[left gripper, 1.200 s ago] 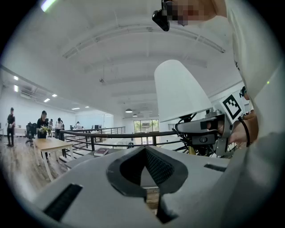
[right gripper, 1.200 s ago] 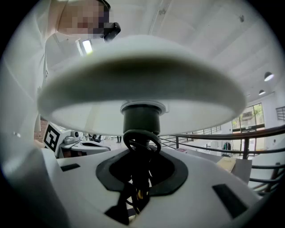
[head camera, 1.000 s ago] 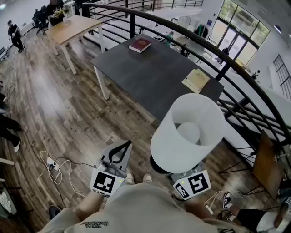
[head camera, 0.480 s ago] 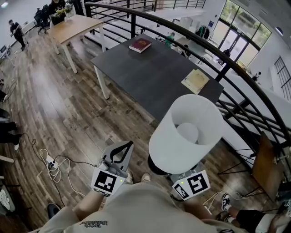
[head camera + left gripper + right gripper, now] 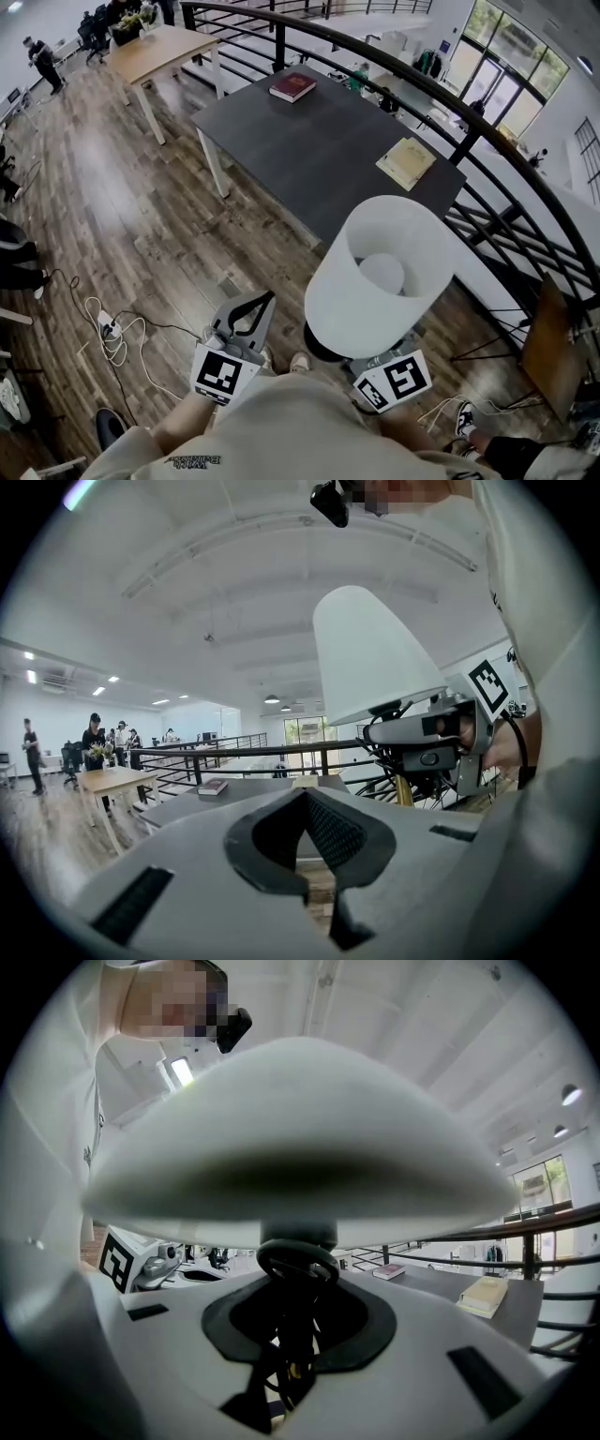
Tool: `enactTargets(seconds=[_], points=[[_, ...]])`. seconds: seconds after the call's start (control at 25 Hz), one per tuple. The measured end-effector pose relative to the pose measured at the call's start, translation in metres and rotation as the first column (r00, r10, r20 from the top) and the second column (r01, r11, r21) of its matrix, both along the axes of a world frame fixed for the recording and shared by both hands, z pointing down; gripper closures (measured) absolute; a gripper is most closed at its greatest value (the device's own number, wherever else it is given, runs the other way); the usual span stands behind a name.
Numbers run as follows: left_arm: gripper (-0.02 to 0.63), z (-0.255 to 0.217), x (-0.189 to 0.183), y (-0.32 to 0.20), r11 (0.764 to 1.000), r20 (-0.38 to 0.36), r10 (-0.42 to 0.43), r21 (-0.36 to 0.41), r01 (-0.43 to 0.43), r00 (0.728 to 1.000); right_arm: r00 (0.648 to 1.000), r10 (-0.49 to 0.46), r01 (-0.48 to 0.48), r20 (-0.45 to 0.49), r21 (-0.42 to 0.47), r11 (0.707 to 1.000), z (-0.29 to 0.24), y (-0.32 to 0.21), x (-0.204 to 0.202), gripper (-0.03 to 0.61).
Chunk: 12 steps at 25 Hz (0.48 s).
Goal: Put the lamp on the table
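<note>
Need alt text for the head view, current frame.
Seen from above, the right gripper holds a white-shaded lamp upright, while the left gripper is shut and empty. Ahead on the wood floor stands a dark table with a red book and a tan book, beside a black railing.

Open-plan office mezzanine: a dark table at frame centre, a light wooden table and standing people upper left, plank floor, black railing overlooking glass doors upper right.
</note>
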<state>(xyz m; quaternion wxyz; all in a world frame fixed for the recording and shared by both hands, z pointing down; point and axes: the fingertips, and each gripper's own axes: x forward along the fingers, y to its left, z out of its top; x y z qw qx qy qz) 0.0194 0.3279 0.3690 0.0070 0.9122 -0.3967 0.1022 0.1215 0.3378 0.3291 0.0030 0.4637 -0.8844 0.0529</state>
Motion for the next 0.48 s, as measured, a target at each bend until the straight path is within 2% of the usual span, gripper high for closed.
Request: enactTargets(seconds=[0.28,0.48], points=[[0.609,0.009,0.013,0.004,0.999,0.001,-0.033,-0.011,0.033,0.999,0.999,-0.049,0.049,-0.016,0.014,0.999,0.005,-0.002,0.009,0.495],[0.609,0.004,0.025,0.007,0.999,0.010,-0.046,0.009,0.046,0.999,0.998,-0.063,0.063,0.004,0.026,0.998,0.002,0.001,0.021,0.495]])
